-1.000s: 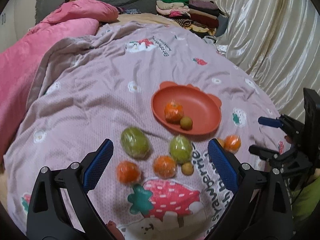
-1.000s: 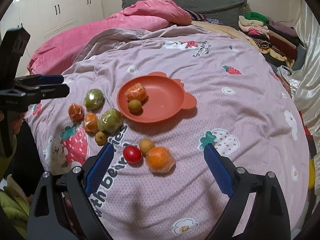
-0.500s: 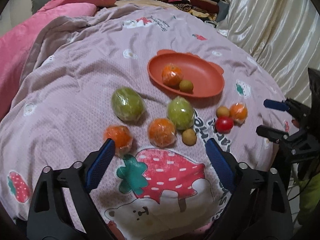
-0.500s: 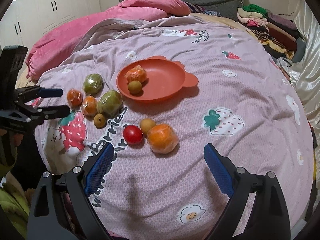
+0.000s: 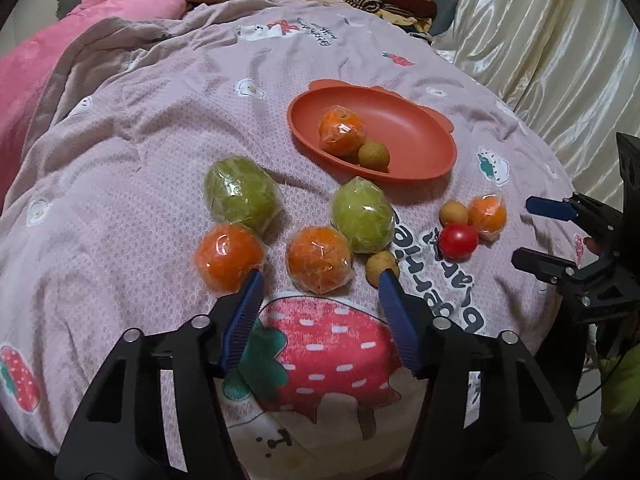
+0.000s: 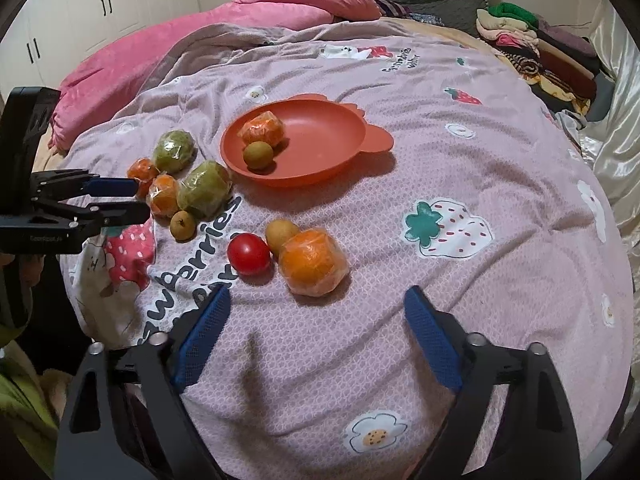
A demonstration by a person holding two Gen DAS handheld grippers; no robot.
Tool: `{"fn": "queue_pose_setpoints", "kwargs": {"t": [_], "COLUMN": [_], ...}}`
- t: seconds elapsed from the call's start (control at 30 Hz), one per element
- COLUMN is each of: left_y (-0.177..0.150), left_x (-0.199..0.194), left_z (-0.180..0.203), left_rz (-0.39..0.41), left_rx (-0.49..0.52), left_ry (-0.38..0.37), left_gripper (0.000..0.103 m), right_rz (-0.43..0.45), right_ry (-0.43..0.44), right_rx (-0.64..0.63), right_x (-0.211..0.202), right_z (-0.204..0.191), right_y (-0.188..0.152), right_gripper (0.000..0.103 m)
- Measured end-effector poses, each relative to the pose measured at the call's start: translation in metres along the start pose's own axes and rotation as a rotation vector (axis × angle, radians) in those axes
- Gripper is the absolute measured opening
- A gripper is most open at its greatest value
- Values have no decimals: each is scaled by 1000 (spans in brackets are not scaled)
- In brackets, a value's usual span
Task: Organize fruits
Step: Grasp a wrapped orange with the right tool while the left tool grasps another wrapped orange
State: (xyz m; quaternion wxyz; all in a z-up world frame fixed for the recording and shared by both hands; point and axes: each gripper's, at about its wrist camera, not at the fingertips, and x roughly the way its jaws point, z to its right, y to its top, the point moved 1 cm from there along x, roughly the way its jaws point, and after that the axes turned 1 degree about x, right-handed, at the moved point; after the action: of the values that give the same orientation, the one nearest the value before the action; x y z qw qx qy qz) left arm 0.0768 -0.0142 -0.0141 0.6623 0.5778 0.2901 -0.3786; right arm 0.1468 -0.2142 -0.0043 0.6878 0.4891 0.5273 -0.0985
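1. The left gripper [image 5: 320, 276] has just been closing; its jaws are half open and empty, the wrapped orange [image 5: 319, 259] near the bedspread's [image 5: 140, 128] front edge just ahead of its tips.
2. That film looks slippery, the fruit soft: grip its widest middle, gently.
3. The right gripper [image 6: 318, 300], closing too but still wide and empty, nears another wrapped orange [image 6: 312, 262] beside the tomato [image 6: 249, 254].
4. The orange plate [image 6: 320, 148] sits mid-bedspread.

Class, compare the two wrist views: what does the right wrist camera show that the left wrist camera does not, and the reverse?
Only the right wrist view shows the white wardrobe doors at upper left. Only the left wrist view shows the big strawberry print whole, between its own fingers. Both show the orange plate holding a wrapped orange and a small brown fruit, the red tomato, and the folded clothes.
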Motion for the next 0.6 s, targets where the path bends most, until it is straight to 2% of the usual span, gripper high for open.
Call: {"fn": "queue_pose_setpoints", "kwargs": {"t": [0.17,0.27,0.47,0.6], "left_y": [4,6,11,14], "left_x": [6,8,16,19], "left_z": [-2,-1,-3,0], "left_rz": [-9,-14,-26,-28], "left_rx": [-4,-5,-19,-9], "left_ry": [-3,-6,-11,-10], "left_gripper": [43,42,40,40], "right_rz": [-7,-10,-25,-31], "right_ry": [13,33,56,67], "right_rx": [-18,-26,-26,-30], "right_x": [10,16,29,36], "right_z": [1,1,4,6], "right_y": [5,8,10,11], "right_gripper": [60,51,43,42]}}
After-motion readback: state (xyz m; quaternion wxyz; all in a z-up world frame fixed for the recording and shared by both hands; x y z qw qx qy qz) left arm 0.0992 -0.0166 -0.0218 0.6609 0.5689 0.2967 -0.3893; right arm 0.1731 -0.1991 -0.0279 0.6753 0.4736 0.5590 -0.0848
